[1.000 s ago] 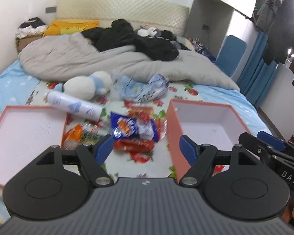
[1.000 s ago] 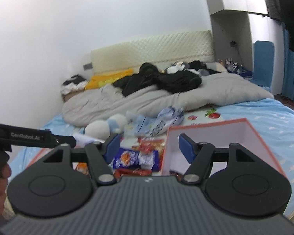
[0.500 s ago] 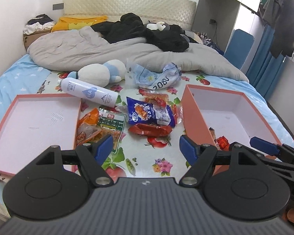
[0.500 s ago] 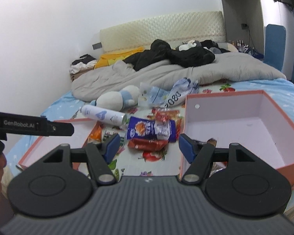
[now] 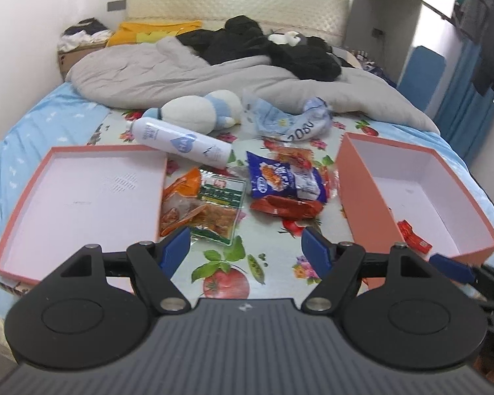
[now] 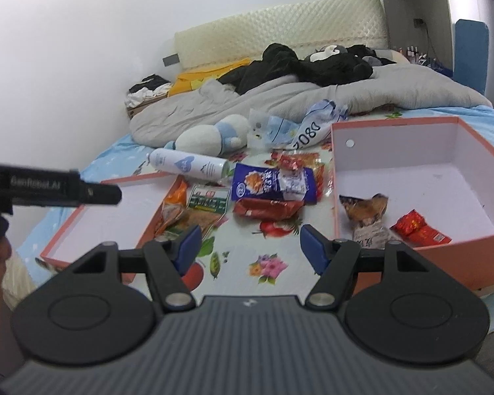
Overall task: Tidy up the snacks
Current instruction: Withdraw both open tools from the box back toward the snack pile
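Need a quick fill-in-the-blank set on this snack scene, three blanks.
1. The white bottle lies on its ____.
2. The red packet sits inside the ____ box.
3. Both the left gripper and right gripper have jaws standing ____, holding nothing.

Missing words: side; deep; open

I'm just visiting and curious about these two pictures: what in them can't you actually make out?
- Deep box, left wrist view: its near wall hides most of the floor; only a red packet peeks out.
- Brown packet, right wrist view: the print is too small to read.
- Shallow lid, right wrist view: the left gripper's body crosses it.
- Red wrapper: partly under the blue bag.
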The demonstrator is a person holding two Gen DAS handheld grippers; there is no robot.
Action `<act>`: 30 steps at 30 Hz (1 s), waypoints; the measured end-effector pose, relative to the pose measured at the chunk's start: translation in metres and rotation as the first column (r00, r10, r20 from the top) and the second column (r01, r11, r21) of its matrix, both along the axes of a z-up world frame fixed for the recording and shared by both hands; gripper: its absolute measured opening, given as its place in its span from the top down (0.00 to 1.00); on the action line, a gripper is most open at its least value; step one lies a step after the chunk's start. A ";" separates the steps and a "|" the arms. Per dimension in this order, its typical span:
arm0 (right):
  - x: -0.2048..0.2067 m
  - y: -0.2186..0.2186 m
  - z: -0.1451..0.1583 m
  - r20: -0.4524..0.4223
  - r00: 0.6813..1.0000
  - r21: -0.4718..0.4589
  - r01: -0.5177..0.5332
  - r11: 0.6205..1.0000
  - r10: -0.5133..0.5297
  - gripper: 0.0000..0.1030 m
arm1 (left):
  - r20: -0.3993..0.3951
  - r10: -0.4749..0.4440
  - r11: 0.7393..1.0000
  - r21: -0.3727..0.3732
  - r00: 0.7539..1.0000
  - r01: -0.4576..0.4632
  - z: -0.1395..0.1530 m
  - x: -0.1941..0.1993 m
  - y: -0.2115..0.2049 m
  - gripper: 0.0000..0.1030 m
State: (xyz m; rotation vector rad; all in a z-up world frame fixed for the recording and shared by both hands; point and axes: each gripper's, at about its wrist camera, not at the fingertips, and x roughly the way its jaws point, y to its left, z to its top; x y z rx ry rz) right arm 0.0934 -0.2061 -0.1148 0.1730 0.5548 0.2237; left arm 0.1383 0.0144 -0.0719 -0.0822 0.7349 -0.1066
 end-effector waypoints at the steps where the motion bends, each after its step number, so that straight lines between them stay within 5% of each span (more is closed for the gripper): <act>1: 0.001 0.002 -0.002 -0.004 1.000 -0.002 -0.004 1.000 0.004 0.34 | -0.004 0.004 1.000 0.000 1.000 -0.004 -0.002 0.002 0.002 0.24; 17: 0.037 0.032 -0.026 -0.061 0.997 -0.043 -0.056 0.997 0.054 0.34 | -0.073 0.028 1.000 0.005 0.997 -0.028 -0.045 0.044 0.013 0.24; 30: 0.117 0.041 -0.041 -0.100 0.994 -0.044 -0.046 0.998 0.042 0.34 | -0.145 0.043 0.997 0.062 0.988 -0.035 -0.083 0.118 0.026 0.24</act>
